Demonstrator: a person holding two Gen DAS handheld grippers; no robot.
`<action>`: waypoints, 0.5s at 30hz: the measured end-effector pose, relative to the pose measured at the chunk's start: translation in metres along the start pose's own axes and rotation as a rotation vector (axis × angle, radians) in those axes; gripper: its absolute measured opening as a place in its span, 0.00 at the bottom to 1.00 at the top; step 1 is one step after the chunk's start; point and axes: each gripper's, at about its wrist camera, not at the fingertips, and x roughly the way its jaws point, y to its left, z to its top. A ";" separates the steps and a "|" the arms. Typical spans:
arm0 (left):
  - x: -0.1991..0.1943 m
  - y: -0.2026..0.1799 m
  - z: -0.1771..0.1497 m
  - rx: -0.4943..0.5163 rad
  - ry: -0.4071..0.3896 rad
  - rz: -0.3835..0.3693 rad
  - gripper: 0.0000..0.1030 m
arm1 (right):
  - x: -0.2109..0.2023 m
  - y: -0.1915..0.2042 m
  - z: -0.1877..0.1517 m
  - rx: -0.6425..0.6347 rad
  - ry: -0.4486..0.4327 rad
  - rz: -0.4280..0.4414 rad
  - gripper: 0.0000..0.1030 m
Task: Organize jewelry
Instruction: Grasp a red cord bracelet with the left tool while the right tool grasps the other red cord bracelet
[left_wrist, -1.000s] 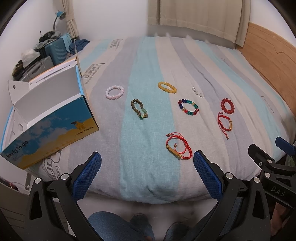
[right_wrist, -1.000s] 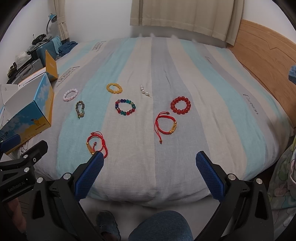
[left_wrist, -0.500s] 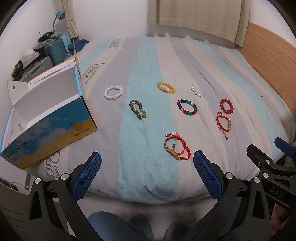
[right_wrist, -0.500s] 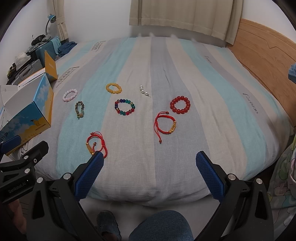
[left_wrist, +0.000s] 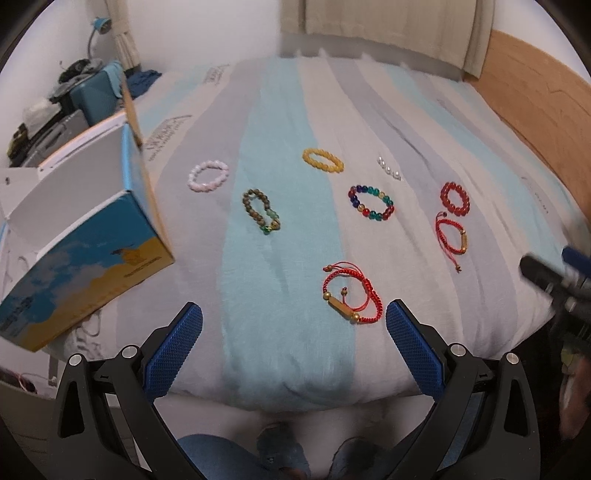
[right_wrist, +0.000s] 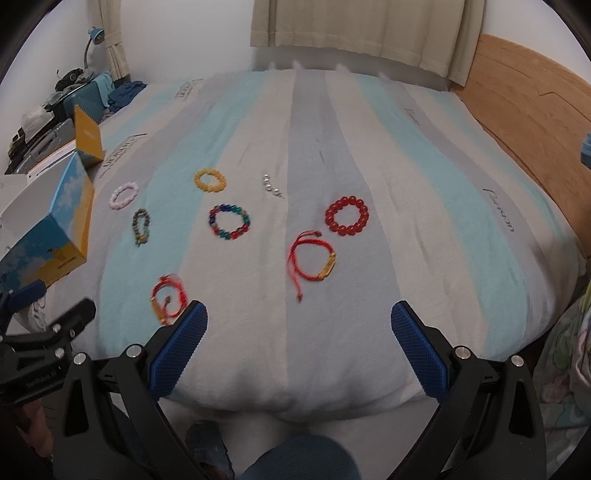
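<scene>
Several bracelets lie spread on a striped bed: a pink one (left_wrist: 208, 175), a yellow one (left_wrist: 323, 160), a brown-green one (left_wrist: 260, 209), a multicolour one (left_wrist: 371, 202), a red bead one (left_wrist: 455, 197), small pearls (left_wrist: 388, 168) and two red cord bracelets (left_wrist: 351, 291) (left_wrist: 451, 236). My left gripper (left_wrist: 294, 343) is open at the bed's near edge, just short of the nearer cord bracelet. Over the same edge my right gripper (right_wrist: 298, 341) stands open, below the other cord bracelet (right_wrist: 312, 258). Both hold nothing.
An open blue-and-yellow cardboard box (left_wrist: 85, 236) sits on the bed's left side. A wooden headboard (right_wrist: 524, 110) runs along the right. Cluttered luggage and a lamp (left_wrist: 74, 99) stand at the far left. A person's knees in jeans (left_wrist: 240, 458) show below.
Both grippers have moved forward and slightly lower toward the bed, so the bracelets sit nearer the fingertips. The jaws stayed open. No bracelet moved.
</scene>
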 end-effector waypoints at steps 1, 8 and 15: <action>0.007 -0.001 0.001 0.004 0.011 -0.003 0.95 | 0.005 -0.004 0.004 0.004 0.008 0.000 0.93; 0.064 -0.007 0.009 0.006 0.092 -0.028 0.94 | 0.064 -0.027 0.023 -0.001 0.110 0.002 0.79; 0.113 -0.012 0.008 0.004 0.157 -0.047 0.88 | 0.132 -0.032 0.021 -0.006 0.243 0.014 0.63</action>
